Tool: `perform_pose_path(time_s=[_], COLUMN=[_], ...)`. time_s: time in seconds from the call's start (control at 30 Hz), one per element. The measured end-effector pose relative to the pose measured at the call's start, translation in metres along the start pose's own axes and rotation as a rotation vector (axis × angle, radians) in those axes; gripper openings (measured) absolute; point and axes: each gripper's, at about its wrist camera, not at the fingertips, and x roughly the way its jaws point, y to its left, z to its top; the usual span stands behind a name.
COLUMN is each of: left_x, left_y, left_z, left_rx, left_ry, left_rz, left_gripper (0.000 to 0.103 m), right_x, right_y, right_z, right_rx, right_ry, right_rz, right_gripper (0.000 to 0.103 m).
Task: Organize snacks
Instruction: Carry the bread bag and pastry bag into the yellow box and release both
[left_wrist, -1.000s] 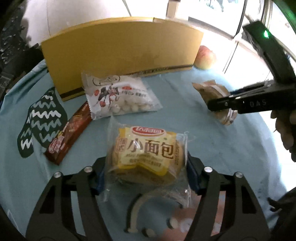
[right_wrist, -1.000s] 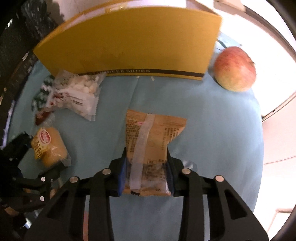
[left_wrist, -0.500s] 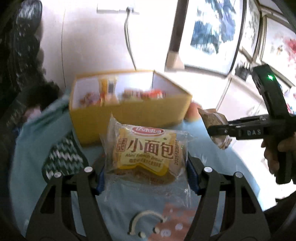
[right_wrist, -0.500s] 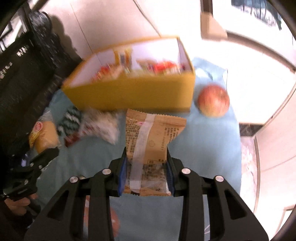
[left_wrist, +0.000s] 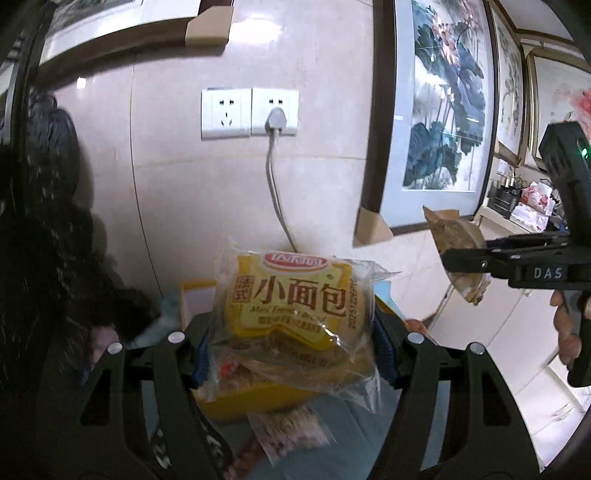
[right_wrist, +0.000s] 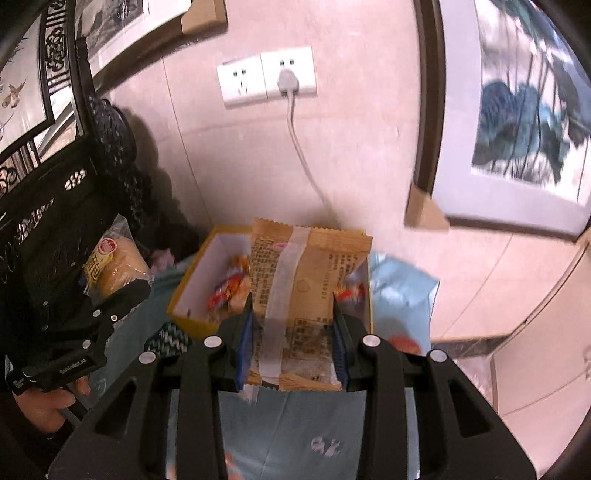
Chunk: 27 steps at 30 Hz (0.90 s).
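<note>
My left gripper (left_wrist: 291, 350) is shut on a yellow mini bread pack (left_wrist: 295, 299) and holds it up in the air above the table. My right gripper (right_wrist: 291, 343) is shut on a brown paper snack packet (right_wrist: 306, 280), also lifted. The yellow box (right_wrist: 192, 314) with a white inside stands behind the packet and holds several colourful snacks. In the left wrist view the box (left_wrist: 195, 295) is mostly hidden behind the bread pack. The right gripper with its packet (left_wrist: 458, 240) shows at the right of the left wrist view. The bread pack (right_wrist: 110, 266) shows at the left of the right wrist view.
The table has a light blue cloth (right_wrist: 295, 424). A snack bag (left_wrist: 295, 428) lies on it below the left gripper. A red apple (right_wrist: 404, 343) lies right of the box. The wall behind has sockets (left_wrist: 249, 112) with a plugged cable and framed paintings (left_wrist: 443, 110).
Both grippers have lifted their packs off the table and tilted up, so the views now face the wall. The box's open top has come into view.
</note>
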Motion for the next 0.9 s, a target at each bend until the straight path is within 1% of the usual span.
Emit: perform_pose_path(time_s=[0.2, 0.3, 0.33, 0.37, 0.4, 0.43, 0.47, 0.53, 0.6, 0.7, 0.8, 0.83, 0.87, 0.9], left_x=[0.026, 0.046, 0.055, 0.063, 0.078, 0.088, 0.102, 0.111, 0.111, 0.108, 0.091, 0.088, 0.084, 0.081], left_y=[0.004, 0.004, 0.004, 0.005, 0.007, 0.011, 0.019, 0.031, 0.043, 0.053, 0.057, 0.058, 0.057, 0.055], left_z=[0.024, 0.035, 0.038, 0.04, 0.04, 0.038, 0.033, 0.024, 0.01, -0.012, -0.046, -0.061, -0.083, -0.097], left_rx=[0.033, 0.065, 0.077, 0.087, 0.098, 0.098, 0.078, 0.038, 0.009, -0.03, -0.042, -0.033, -0.007, 0.009], left_ry=[-0.011, -0.018, -0.018, -0.017, 0.003, 0.024, 0.068, 0.111, 0.116, 0.149, 0.148, 0.155, 0.179, 0.193], left_rz=[0.011, 0.037, 0.05, 0.062, 0.082, 0.105, 0.136, 0.136, 0.147, 0.151, 0.167, 0.168, 0.167, 0.17], left_gripper=[0.068, 0.069, 0.073, 0.09, 0.101, 0.101, 0.101, 0.101, 0.101, 0.101, 0.101, 0.101, 0.101, 0.101], right_x=[0.02, 0.042, 0.056, 0.068, 0.079, 0.09, 0.095, 0.1, 0.103, 0.108, 0.107, 0.108, 0.112, 0.114], right_y=[-0.003, -0.007, -0.009, -0.012, -0.014, -0.017, -0.019, -0.023, -0.026, -0.027, -0.019, -0.013, -0.006, 0.0], right_z=[0.028, 0.044, 0.051, 0.055, 0.057, 0.058, 0.057, 0.051, 0.041, 0.02, -0.01, -0.026, -0.042, -0.054], right_rx=[-0.037, -0.04, -0.035, -0.034, -0.034, -0.038, -0.042, -0.039, -0.034, -0.025, -0.012, -0.002, -0.005, -0.012], right_ry=[-0.015, -0.027, -0.025, -0.008, 0.013, 0.02, 0.026, 0.032, 0.041, 0.075, 0.107, 0.133, 0.163, 0.184], right_rz=[-0.015, -0.016, -0.014, -0.019, -0.042, -0.082, -0.084, -0.076, -0.061, -0.039, 0.013, 0.051, 0.072, 0.082], right_gripper=[0.036, 0.036, 0.038, 0.05, 0.057, 0.062, 0.062, 0.062, 0.062, 0.062, 0.062, 0.062, 0.062, 0.062])
